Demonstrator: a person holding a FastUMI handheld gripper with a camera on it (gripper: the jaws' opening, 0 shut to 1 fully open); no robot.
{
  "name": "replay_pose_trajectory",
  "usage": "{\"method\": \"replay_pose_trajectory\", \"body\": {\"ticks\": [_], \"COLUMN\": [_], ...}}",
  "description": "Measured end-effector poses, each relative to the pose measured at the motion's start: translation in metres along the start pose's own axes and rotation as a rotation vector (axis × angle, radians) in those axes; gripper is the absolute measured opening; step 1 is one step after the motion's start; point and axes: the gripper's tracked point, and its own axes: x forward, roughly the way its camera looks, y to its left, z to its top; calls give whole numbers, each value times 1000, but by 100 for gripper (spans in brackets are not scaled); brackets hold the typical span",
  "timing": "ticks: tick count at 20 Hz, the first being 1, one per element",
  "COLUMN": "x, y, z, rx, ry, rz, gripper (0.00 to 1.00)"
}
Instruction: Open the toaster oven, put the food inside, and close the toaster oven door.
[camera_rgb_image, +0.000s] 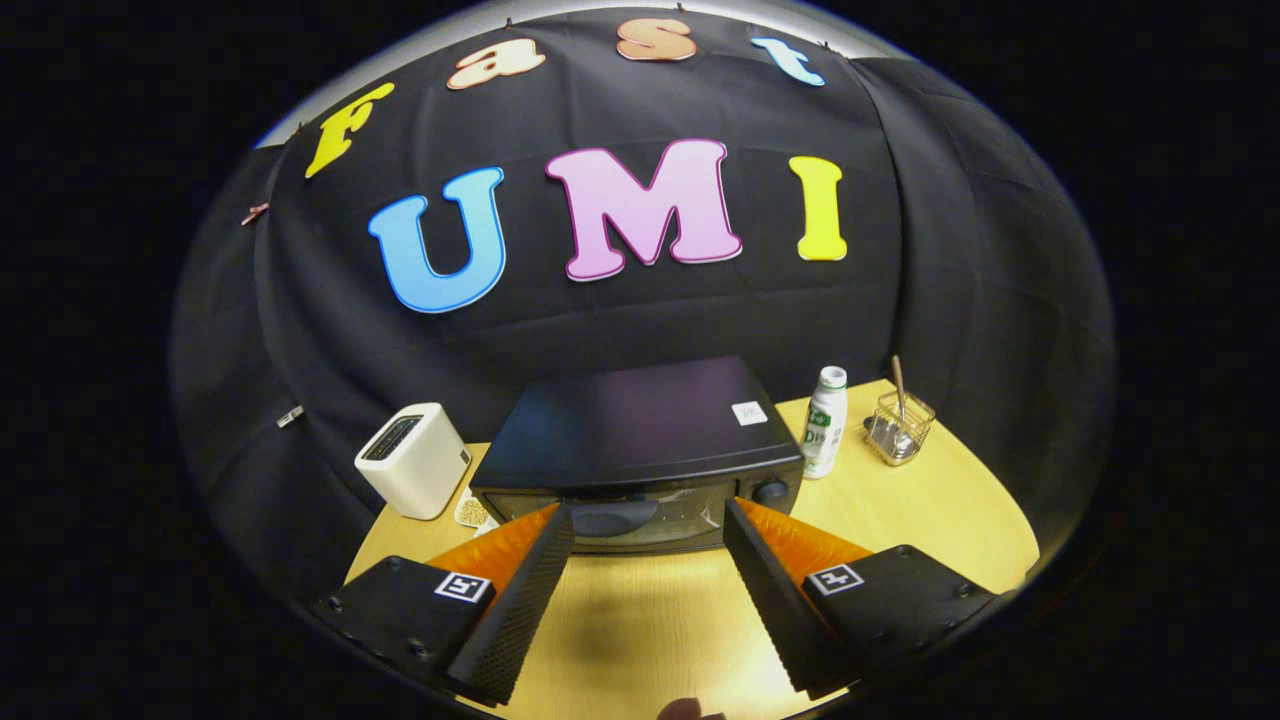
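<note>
On the bench (930, 500), a black toaster oven (640, 440) sits squarely ahead of the tool (648, 520), its glass door facing the fingers and closed. A round knob (771, 491) shows at the right end of the oven's front panel, and a small white sticker (749, 413) lies on its top near the right rear corner. The tool is spread wide with nothing between its 2 fingers (520, 600); their tips reach up to the lower edge of the oven door without clearly touching it, 1 tip to either side of the door's middle. To the left of the oven stands a white boxy appliance (413, 460) with a dark slot on top, and just beside the oven's front left corner a small plate (470, 512) peeks out, mostly hidden by the left finger. To the right of the oven stands a white bottle (825, 420) with a green label, upright, and further right a clear holder (899, 426) with a thin stick rising from it.
</note>
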Motion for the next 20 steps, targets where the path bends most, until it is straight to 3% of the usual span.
{"method": "replay_pose_trajectory", "body": {"ticks": [9, 15, 20], "x": [-100, -140, -168], "y": [-71, -124, -167], "z": [112, 125, 145], "rx": [-191, -104, -65], "ry": [-357, -360, -439], "rz": [34, 27, -8], "gripper": [98, 98, 97]}}
